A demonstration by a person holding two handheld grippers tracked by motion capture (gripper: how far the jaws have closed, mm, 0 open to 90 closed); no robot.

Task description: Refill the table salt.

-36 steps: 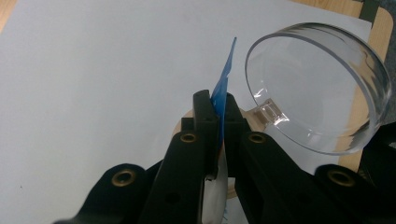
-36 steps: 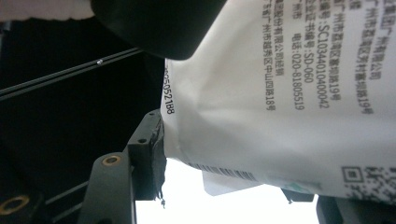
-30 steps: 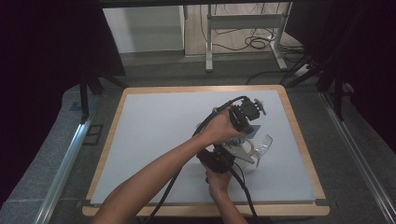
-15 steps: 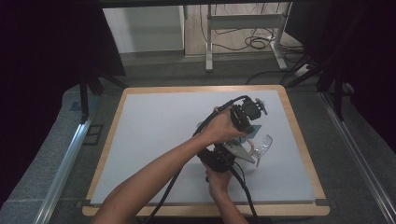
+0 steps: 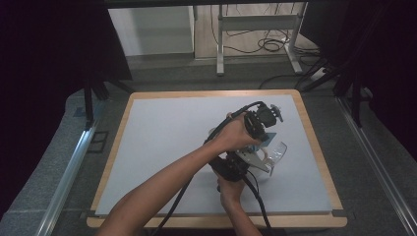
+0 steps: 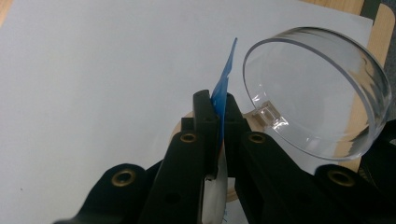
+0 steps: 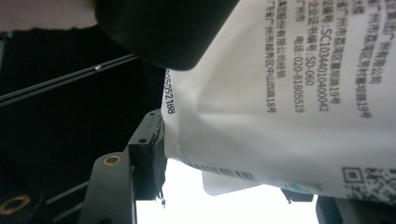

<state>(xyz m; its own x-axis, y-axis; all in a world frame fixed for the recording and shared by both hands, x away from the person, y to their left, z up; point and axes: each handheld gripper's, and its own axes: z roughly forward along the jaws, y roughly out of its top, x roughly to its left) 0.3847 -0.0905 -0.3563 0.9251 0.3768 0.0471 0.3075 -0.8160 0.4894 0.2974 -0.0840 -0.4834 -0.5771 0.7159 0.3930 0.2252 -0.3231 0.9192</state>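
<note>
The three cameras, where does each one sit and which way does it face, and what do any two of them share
High view: fixed above the person's side, facing forward and down on the white table; both forearms, left gripper and right gripper show.
Left gripper view: rides the left gripper, looking along its jaws shut on the packet's blue edge, beside the clear bowl.
Right gripper view: rides the right gripper, looking up at the white packet between its jaws.
Shared: the bowl is in the high and left gripper views.
</note>
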